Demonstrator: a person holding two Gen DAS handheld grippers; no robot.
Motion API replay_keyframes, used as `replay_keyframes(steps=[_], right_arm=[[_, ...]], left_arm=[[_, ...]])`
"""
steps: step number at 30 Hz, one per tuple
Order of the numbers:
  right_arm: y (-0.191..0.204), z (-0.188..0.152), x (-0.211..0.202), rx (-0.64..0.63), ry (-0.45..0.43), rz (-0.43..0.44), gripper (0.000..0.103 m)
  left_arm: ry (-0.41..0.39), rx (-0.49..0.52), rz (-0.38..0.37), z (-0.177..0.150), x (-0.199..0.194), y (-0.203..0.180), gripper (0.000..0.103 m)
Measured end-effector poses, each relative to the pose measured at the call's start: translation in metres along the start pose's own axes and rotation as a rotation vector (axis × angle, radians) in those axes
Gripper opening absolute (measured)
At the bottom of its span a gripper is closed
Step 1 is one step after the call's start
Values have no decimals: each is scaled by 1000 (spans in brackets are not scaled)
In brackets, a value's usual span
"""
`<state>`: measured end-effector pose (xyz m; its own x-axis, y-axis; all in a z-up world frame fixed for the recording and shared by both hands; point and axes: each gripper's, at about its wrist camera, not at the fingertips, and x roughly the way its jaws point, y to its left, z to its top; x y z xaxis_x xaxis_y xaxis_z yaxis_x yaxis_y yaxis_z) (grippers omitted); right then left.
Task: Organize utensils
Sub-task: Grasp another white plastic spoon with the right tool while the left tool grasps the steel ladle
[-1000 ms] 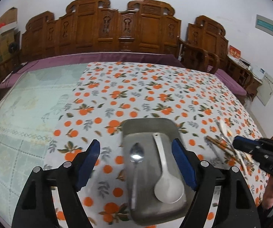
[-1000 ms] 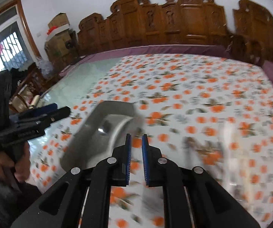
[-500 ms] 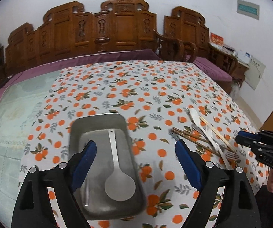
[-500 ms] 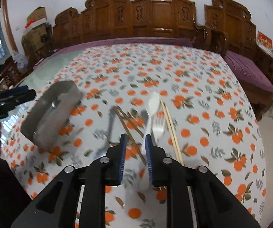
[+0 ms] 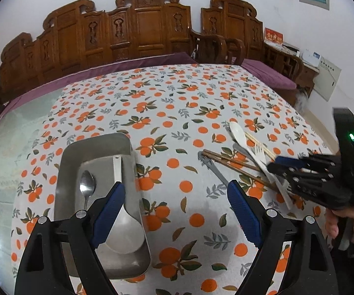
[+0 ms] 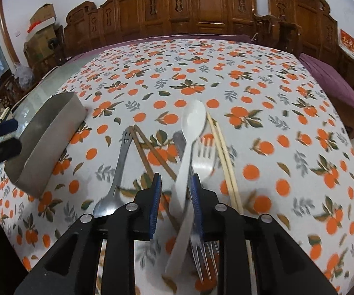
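Black gripper frames, blue ribbed pads, silver screws

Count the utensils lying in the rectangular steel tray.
2. A small shiny metal teaspoon lies along the rectangular steel tray's left side; a broad metal rice scoop lies on its right, partly behind the left gripper, which may hide more.

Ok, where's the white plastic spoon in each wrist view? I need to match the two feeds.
Left wrist: white spoon at right of centre, bowl pointing away, handle running toward the right gripper.
Right wrist: white spoon at centre, bowl at top, handle passing between the right gripper's open pads.
Shared landmark: the steel tray, left of the spoon in both views.
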<state>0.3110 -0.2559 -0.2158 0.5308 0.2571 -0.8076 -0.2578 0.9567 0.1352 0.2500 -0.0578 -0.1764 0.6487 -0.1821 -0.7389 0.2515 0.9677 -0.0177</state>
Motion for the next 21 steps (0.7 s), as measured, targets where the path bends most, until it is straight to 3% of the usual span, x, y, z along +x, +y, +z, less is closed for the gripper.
replay_keyframes(steps=[5,14,17,21], right_arm=[[4,7,24,-41,50,-25,27],[17,7,30,-128,51,-106,26],[12,8,30,-115,49,-126,13],[2,7,26,-73,50,-114,12]], left_arm=[[11,13,-3,-1,7,-6,81],[35,47,-5,-5,13,-17,81],[37,53,-3,-6,14,-19,81],[41,60,1,-8,15,-22,81]])
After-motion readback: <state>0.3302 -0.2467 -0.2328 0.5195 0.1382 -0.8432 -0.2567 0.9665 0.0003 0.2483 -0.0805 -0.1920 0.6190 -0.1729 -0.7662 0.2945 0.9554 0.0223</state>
